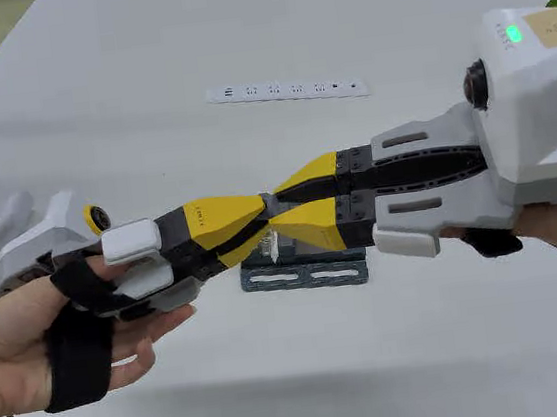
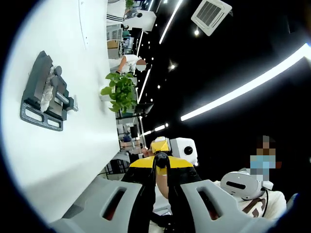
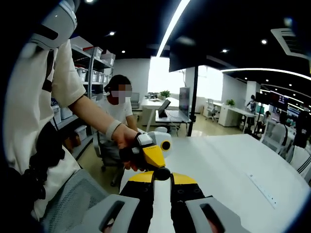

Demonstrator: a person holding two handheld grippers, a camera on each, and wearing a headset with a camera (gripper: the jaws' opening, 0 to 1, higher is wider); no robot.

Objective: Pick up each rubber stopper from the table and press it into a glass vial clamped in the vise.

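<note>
My two grippers meet tip to tip in the air above the vise (image 1: 306,271). The left gripper (image 1: 262,210) comes in from the left, the right gripper (image 1: 270,207) from the right. A small black rubber stopper (image 2: 161,160) sits where the yellow tips touch, and also appears at the right gripper's tips (image 3: 161,173). Both pairs of jaws are drawn in on it. The dark grey vise (image 2: 46,92) lies on the white table with clear glass vials (image 2: 48,94) clamped in it. A pale vial (image 1: 271,246) peeks out under the jaws.
A white power strip (image 1: 287,91) lies farther back on the table (image 1: 146,103). A potted plant (image 2: 120,92) stands at the table's far end. Another person with a headset (image 2: 243,184) sits nearby. Shelves and desks fill the room behind.
</note>
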